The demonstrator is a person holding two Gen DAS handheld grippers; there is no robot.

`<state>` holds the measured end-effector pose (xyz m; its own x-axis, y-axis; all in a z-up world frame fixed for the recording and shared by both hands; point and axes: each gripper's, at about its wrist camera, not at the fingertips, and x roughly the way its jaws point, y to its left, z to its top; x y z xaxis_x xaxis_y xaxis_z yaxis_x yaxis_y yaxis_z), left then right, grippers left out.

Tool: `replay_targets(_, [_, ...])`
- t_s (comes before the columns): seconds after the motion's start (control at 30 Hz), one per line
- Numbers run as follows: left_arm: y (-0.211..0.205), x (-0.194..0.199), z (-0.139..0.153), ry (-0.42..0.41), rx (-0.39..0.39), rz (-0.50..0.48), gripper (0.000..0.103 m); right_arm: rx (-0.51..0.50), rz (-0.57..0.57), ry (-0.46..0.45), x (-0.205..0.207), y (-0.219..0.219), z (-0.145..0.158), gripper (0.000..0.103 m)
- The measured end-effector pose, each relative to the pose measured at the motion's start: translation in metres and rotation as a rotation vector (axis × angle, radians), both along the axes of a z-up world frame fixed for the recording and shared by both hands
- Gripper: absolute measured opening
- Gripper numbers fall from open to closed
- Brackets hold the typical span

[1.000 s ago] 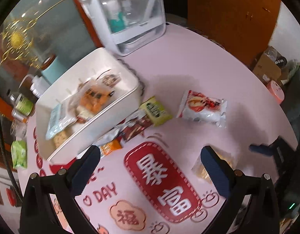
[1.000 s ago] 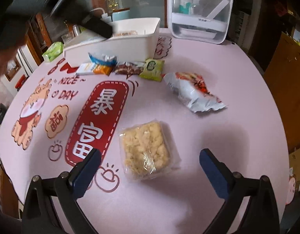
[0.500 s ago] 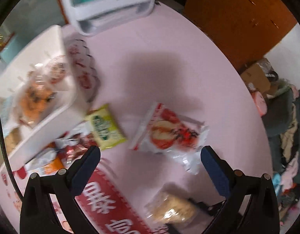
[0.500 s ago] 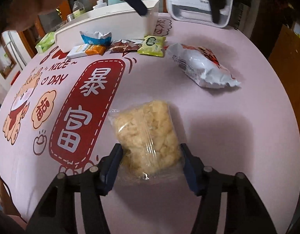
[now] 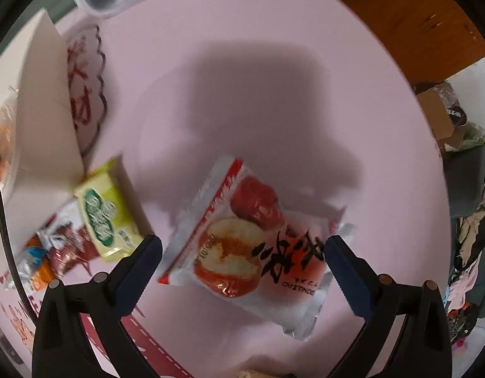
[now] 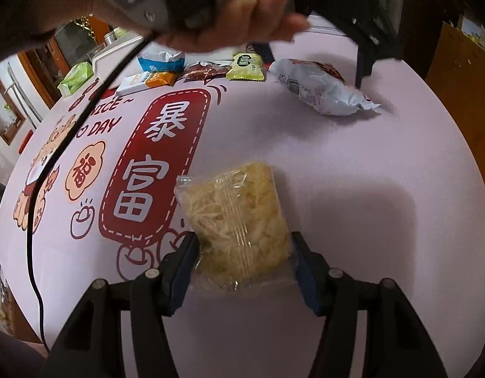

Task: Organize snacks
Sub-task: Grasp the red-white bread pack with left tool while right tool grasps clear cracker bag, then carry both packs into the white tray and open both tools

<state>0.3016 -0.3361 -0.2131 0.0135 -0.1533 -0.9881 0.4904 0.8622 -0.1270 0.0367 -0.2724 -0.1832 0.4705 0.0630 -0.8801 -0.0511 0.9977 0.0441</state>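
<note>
A round pink table [image 6: 352, 163] is printed with red characters. On it are laid a clear cracker packet [image 6: 239, 220], a red-and-white snack bag [image 5: 255, 245], a green packet [image 5: 105, 211], smaller wrapped snacks [image 6: 176, 74] and a white bin [image 5: 43, 119].

table: pink round top [image 6: 384, 163], red print | cabinet: brown wood [image 5: 409, 22] | floor: clothes heap [image 5: 469, 236]

Glossy crinkled plastic red-and-white snack bag [image 5: 251, 245], clear shiny film on the pale crumbly snack pack [image 6: 239, 223], smooth matt pink tablecloth [image 6: 352, 163], matt white plastic bin [image 5: 43, 110], varnished wooden cabinet [image 5: 409, 15] at upper right
</note>
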Motion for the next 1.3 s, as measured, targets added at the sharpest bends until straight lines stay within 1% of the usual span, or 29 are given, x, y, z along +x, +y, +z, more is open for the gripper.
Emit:
replay_targets(0.07, [0.001, -0.002, -0.011, 0.045, -0.005, 0.019, 0.103, 0.005, -0.006, 0.001, -0.001, 0.0, 0.001, 0.059])
replay_targets(0.1, [0.002, -0.003, -0.015, 0.078, -0.029, 0.036, 0.103, 0.009, -0.009, 0.001, -0.002, -0.001, 0.001, 0.059])
replay_targets(0.13, [0.003, -0.003, -0.018, 0.105, -0.036, 0.049, 0.103, 0.013, -0.012, 0.002, -0.002, -0.001, 0.001, 0.059])
replay_targets(0.27, [0.0, -0.014, -0.018, 0.072, -0.02, 0.042, 0.103, 0.017, -0.022, 0.005, -0.003, -0.002, 0.001, 0.059])
replay_targets(0.3, [-0.001, -0.017, -0.018, 0.067, -0.02, 0.041, 0.1, 0.017, -0.024, 0.007, -0.003, -0.002, 0.001, 0.059])
replay_targets(0.33, [-0.001, -0.023, -0.016, 0.051, -0.026, 0.039, 0.09, 0.017, -0.028, 0.009, -0.003, -0.001, 0.001, 0.059])
replay_targets(0.37, [-0.001, -0.029, -0.012, 0.034, -0.048, 0.03, 0.081, 0.018, -0.029, 0.011, -0.002, -0.002, 0.001, 0.059])
replay_targets(0.4, [-0.001, -0.032, -0.009, 0.035, -0.07, 0.022, 0.063, 0.02, -0.031, 0.013, -0.002, -0.002, 0.001, 0.058])
replay_targets(0.43, [0.0, -0.035, -0.006, 0.042, -0.087, 0.018, 0.056, 0.022, -0.034, 0.016, -0.002, -0.002, 0.001, 0.058])
replay_targets(0.57, [0.01, -0.051, 0.004, -0.02, -0.048, -0.003, 0.053, 0.032, -0.038, 0.029, -0.005, 0.0, 0.002, 0.057])
replay_targets(0.63, [0.023, -0.059, 0.01, -0.035, -0.04, -0.006, 0.051, 0.05, -0.04, 0.038, -0.007, 0.0, 0.003, 0.056])
replay_targets(0.7, [0.043, -0.063, 0.017, -0.042, -0.045, -0.005, 0.049, 0.076, -0.038, 0.048, -0.008, 0.001, 0.004, 0.056])
replay_targets(0.77, [0.073, -0.067, 0.021, -0.055, -0.047, -0.006, 0.049, 0.088, -0.034, 0.054, -0.008, 0.003, 0.005, 0.056])
replay_targets(0.87, [0.119, -0.072, 0.037, -0.083, -0.042, 0.001, 0.048, 0.097, -0.005, 0.054, -0.005, 0.013, 0.01, 0.055])
replay_targets(0.9, [0.14, -0.074, 0.045, -0.097, -0.041, 0.01, 0.048, 0.095, 0.006, 0.052, -0.002, 0.016, 0.013, 0.055])
replay_targets(0.97, [0.17, -0.074, 0.059, -0.122, -0.04, 0.032, 0.048, 0.094, 0.028, 0.046, 0.007, 0.022, 0.018, 0.055])
replay_targets(1.07, [0.22, -0.069, 0.086, -0.177, -0.036, 0.093, 0.048, 0.11, 0.061, 0.023, 0.026, 0.032, 0.034, 0.055])
replay_targets(1.13, [0.25, -0.062, 0.102, -0.207, -0.032, 0.133, 0.048, 0.12, 0.081, -0.002, 0.045, 0.04, 0.049, 0.055])
replay_targets(1.23, [0.305, -0.051, 0.13, -0.247, -0.026, 0.183, 0.049, 0.133, 0.112, -0.062, 0.078, 0.051, 0.083, 0.055])
replay_targets(1.3, [0.326, -0.04, 0.146, -0.287, -0.021, 0.214, 0.049, 0.132, 0.125, -0.102, 0.098, 0.057, 0.105, 0.055])
